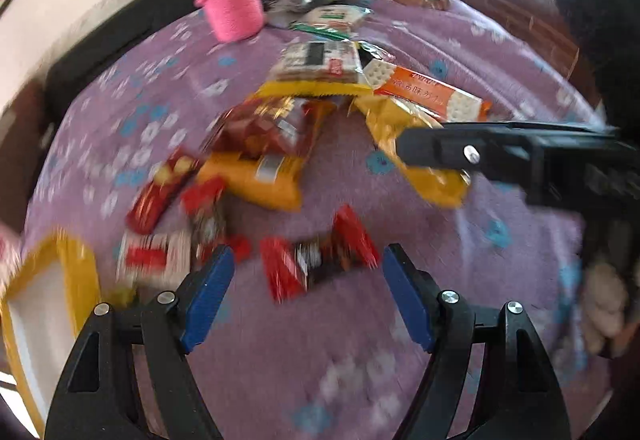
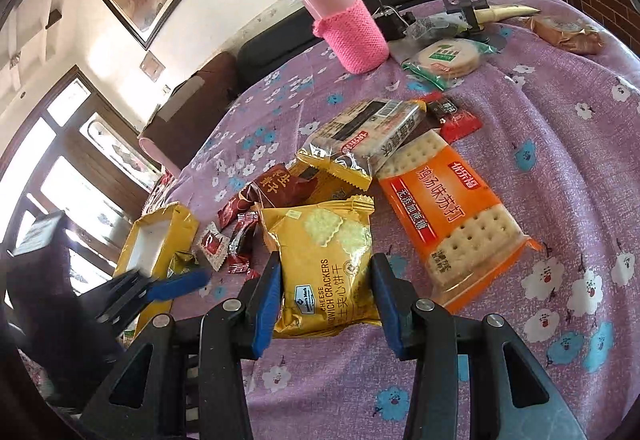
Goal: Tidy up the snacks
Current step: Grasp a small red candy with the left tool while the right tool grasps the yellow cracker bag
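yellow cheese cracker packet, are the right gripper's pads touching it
Touching. The right wrist view shows the yellow cheese cracker packet between the right gripper, both blue pads meeting its edges.

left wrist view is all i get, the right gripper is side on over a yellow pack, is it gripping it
observer: Yes. The right gripper has its blue pads against both side edges of the yellow pack, which still lies on the cloth.
operator: which pack is that, too blurry here
observer: Its label reads cheese sandwich crackers, and nothing lies on top of it.
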Tool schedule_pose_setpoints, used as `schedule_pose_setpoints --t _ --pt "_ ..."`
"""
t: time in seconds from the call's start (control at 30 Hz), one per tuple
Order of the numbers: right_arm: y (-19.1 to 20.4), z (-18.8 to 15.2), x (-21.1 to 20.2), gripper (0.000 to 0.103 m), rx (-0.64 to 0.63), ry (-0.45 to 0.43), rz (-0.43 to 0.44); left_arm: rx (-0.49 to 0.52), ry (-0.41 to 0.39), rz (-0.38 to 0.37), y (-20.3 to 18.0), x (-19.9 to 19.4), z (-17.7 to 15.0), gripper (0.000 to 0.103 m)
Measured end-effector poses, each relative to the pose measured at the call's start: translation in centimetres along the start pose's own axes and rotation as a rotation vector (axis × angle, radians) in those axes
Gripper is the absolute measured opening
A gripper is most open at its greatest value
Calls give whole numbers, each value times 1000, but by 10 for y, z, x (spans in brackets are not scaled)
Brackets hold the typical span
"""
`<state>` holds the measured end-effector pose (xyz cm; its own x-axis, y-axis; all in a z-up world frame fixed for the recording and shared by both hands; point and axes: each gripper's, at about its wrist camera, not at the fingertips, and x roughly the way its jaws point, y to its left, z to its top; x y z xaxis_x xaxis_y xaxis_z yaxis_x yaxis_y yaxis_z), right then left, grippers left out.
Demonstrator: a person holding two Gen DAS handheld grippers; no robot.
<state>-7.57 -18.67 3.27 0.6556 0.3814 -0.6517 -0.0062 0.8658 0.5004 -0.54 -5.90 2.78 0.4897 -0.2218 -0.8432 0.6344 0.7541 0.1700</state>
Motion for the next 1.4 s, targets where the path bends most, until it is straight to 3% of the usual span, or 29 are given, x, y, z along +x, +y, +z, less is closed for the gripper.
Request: schedule_pose_setpoints --t 0.07,0.13,0.23,0.27,0.43,0.5,0.57,0.67,0.7,0.73,0.77,0.83,0.87,1.13,1.4 --pt "0 0 3 44 -7 7 -5 55 11 30 -4 10 4 76" --pt "-1 0 4 44 -7 16 -4 79 19 15 -6 13 1 74" --pt "0 0 5 44 -15 19 -5 35 59 -105 -2 6 -3 23" --pt "1 0 6 44 -16 18 -4 33 63 -106 -4 4 -4 20" --pt "1 -1 8 44 -18 26 -16 33 32 -61 -13 1 -10 22" --pt "2 -2 9 44 -19 26 -19 18 20 -52 -12 2 -9 36" --pt "2 -2 8 44 -19 24 -19 -30 18 -62 -7 6 -6 63" --pt "2 -2 9 45 -16 26 -19 -124 13 -108 3 10 -8 66" --pt "2 -2 9 45 -18 26 -20 -151 25 -114 5 14 -8 65" --pt "1 -2 9 45 -18 26 -20 -164 11 -105 6 13 -8 55" --pt "1 -2 9 45 -18 26 -20 -178 6 -96 7 12 -8 35" --pt "2 -2 9 45 -19 26 -22 -217 6 -124 12 10 -8 10" --pt "2 -2 10 45 -20 26 -23 -249 9 -154 16 10 -8 10" --pt "8 -4 10 44 -52 17 -40 -342 -40 -165 24 -5 -24 10" --pt "19 -6 6 44 -93 -7 -3 -462 -132 -193 43 -49 -47 10"
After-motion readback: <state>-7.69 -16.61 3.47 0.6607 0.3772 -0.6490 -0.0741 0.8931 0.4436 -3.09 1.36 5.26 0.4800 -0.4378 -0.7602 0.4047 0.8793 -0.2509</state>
